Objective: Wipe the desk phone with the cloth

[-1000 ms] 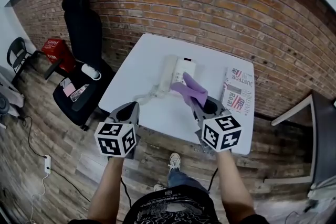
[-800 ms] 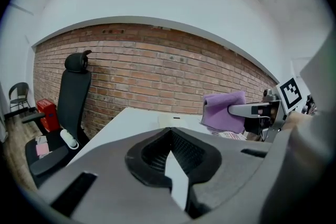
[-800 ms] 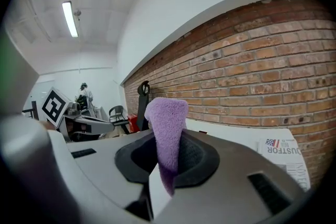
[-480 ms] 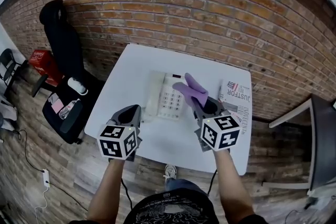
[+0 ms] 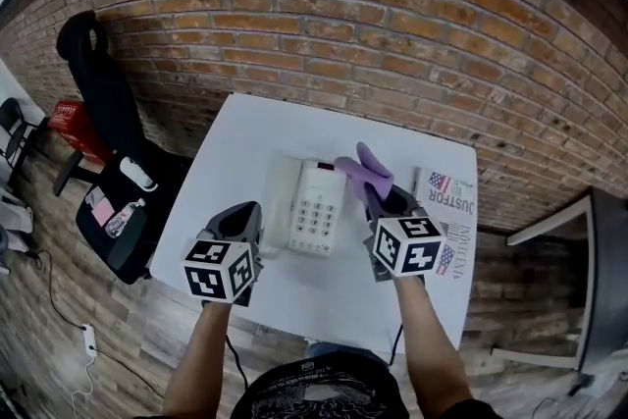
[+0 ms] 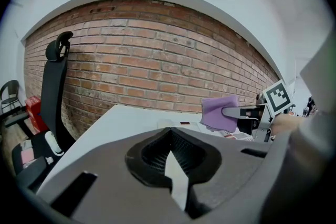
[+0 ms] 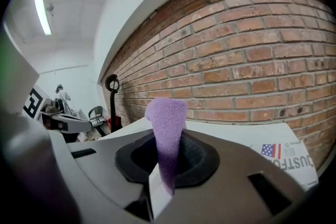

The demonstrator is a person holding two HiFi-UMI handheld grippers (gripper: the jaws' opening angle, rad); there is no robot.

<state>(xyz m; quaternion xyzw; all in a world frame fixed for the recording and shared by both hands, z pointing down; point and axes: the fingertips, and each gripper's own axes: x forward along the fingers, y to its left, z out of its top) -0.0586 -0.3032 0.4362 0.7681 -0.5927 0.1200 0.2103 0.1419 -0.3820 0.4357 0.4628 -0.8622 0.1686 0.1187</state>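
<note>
Lying near the middle of the white table, the desk phone now sits squarely between our two grippers and closer to us than a second ago. The purple cloth has drifted to just above the phone's upper right corner, so we judge the wiping is about to begin, not yet under way. Our right gripper is clamped tight on the cloth's lower end, leaving the rest standing up free, while our left gripper hangs at the phone's near left with its jaws drawn together on nothing.
</note>
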